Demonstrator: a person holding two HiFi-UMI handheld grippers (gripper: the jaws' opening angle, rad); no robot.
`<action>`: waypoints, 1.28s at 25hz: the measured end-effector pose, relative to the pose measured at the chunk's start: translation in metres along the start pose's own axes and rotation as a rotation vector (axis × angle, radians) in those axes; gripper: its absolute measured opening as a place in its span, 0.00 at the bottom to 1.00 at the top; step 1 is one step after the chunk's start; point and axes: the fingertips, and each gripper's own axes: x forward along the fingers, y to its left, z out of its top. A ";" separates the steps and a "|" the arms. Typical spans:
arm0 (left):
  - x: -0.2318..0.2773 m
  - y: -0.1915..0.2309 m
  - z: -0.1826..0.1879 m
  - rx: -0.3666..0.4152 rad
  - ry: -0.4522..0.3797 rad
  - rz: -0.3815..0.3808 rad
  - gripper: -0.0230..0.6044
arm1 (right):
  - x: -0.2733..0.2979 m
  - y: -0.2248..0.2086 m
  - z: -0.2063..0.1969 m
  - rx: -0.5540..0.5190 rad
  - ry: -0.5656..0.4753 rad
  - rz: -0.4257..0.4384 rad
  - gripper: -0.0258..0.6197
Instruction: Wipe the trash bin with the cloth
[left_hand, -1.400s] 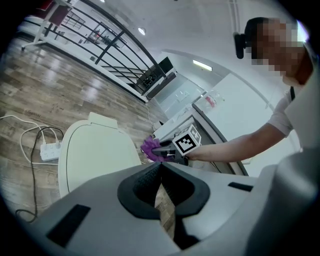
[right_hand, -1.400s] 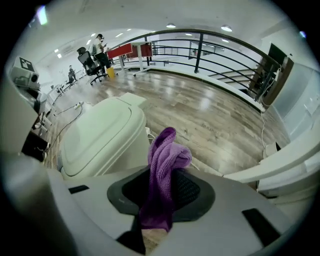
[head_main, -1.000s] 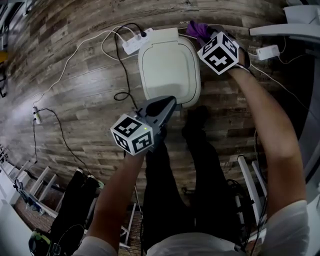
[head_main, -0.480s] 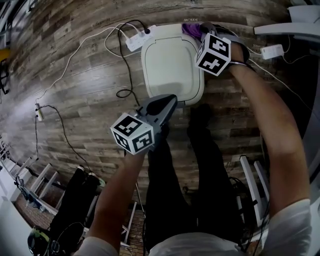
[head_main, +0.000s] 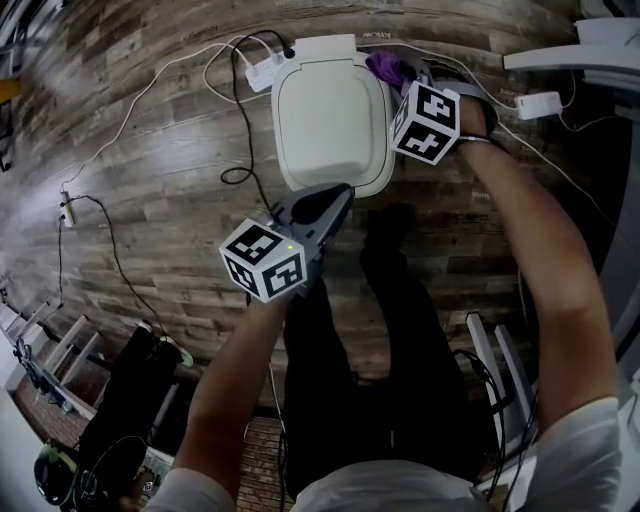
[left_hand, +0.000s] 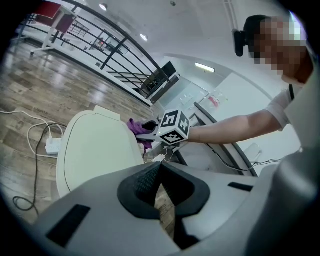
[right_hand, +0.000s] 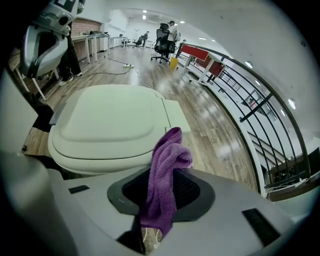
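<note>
Two grippers here. Closest to us, just below centre frame, the left gripper (head_main: 343, 193) was clenched tight with nothing in it, its tip by the near edge of the trash bin (head_main: 330, 120). The cream bin sat top centre on the wooden floor (head_main: 150, 190), lid down. At its upper right corner we had the right gripper (head_main: 408, 82) clamped on the purple cloth (head_main: 385, 68), bunched beside the lid. Farthest back, a white power strip (head_main: 262, 70) lay off the bin's upper left.
</note>
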 end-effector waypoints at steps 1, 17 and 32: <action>0.000 -0.001 -0.003 0.000 0.000 0.002 0.04 | -0.001 0.003 -0.002 -0.006 0.000 0.000 0.21; -0.020 -0.015 -0.034 0.049 0.137 -0.059 0.04 | -0.028 0.072 -0.024 0.040 0.043 0.015 0.21; -0.035 -0.016 -0.051 0.095 0.218 -0.116 0.04 | -0.056 0.163 -0.038 0.027 0.080 0.079 0.21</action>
